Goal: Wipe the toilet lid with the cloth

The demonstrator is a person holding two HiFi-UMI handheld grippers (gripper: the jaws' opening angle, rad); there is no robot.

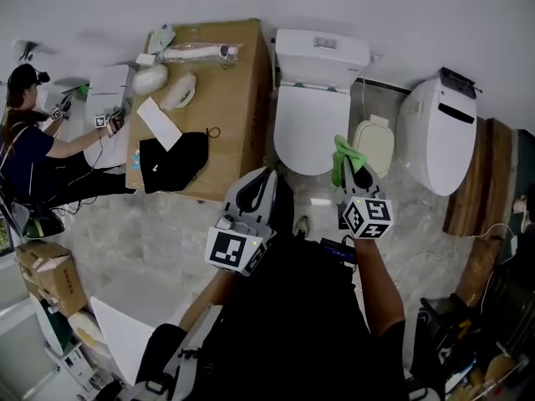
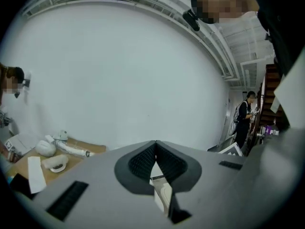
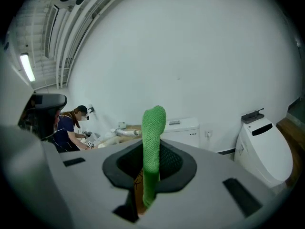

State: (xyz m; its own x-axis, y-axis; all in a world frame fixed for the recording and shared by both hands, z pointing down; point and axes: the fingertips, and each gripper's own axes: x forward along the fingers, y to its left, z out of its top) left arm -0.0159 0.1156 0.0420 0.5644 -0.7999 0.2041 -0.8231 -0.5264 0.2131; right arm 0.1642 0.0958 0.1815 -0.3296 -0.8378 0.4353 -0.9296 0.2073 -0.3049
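Just one cloth (image 1: 343,154), two toilets (image 1: 311,117) (image 1: 436,134)

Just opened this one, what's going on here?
A person stands in front of a white toilet whose toilet lid is down. The right gripper is shut on a green cloth, which sticks up out of the jaws. It is held by the lid's front right edge and does not seem to touch it. The left gripper is shut on nothing, off to the left.
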